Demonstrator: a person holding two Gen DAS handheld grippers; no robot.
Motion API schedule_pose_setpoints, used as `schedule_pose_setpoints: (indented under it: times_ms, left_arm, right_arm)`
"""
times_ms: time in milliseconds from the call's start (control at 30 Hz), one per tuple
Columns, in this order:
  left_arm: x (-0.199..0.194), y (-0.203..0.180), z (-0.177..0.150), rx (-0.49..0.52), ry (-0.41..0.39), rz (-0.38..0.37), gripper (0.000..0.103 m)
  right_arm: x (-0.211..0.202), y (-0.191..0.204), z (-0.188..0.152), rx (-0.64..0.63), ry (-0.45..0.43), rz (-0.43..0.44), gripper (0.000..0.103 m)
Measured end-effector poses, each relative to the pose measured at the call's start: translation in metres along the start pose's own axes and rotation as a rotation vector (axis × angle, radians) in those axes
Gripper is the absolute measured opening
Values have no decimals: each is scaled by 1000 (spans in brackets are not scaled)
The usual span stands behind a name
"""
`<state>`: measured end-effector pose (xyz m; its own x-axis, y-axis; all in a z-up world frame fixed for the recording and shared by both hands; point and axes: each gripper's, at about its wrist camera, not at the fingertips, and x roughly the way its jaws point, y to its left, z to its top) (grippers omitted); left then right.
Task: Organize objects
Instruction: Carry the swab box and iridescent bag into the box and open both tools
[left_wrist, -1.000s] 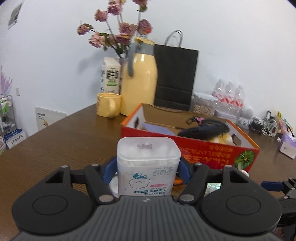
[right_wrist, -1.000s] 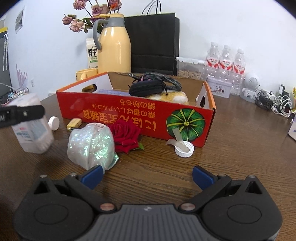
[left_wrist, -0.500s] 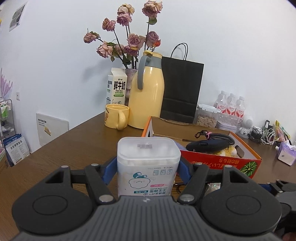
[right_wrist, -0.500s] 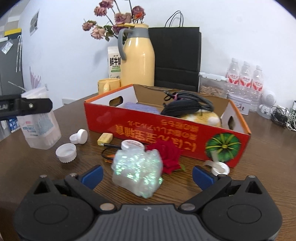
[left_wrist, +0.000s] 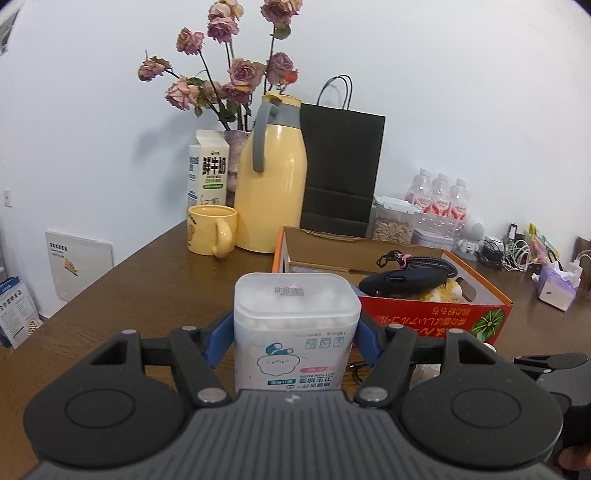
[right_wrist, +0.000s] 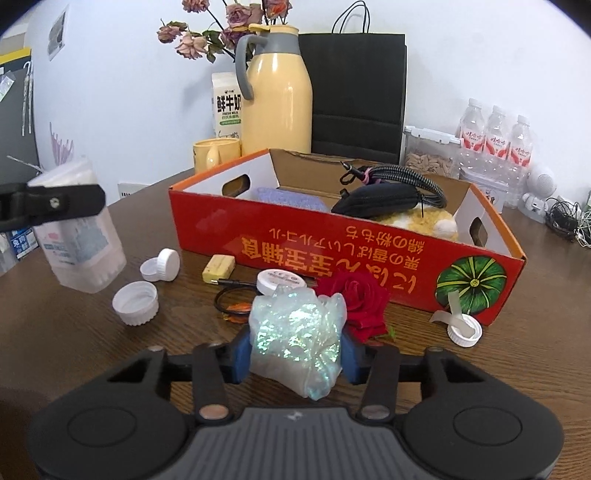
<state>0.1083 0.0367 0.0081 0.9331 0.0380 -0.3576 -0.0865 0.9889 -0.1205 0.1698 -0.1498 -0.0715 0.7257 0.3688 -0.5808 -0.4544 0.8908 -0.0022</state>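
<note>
1. The cotton bud box, a clear tub packed with white swabs under a frosted lid, sits clamped between the blue pads of the left gripper. In the right wrist view it hangs tilted above the table's left side, clear of the wood.
2. The iridescent bag, a crinkled pouch of shimmering film, lies between the fingers of the right gripper; the jaws are closing, and both blue pads already touch its sides.
3. The red cardboard box stands open-topped just beyond the bag. Inside it lie a black pouch with a braided cord, a purple cloth and something yellow and fluffy.
4. Loose on the table in front of the box: a red rose touching the bag, a round white tin, a yellow block, three white caps and a black cable loop.
5. The left gripper points slightly downward toward the box's near corner; the right one tips more steeply at the tabletop.
6. Bare wood lies open to the left of the caps. Behind the box, a yellow jug, mug, milk carton and black paper bag crowd the wall side.
</note>
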Motion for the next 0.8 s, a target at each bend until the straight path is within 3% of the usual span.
schedule_pose_setpoints:
  times_ms: [467, 800]
  left_arm:
    - [22, -16, 38, 67, 7, -81, 68]
    - [65, -34, 81, 97, 9, -94, 68]
  right_arm:
    - [-25, -3, 39, -40, -120, 16, 41]
    - [3, -1, 87, -69, -163, 20, 41]
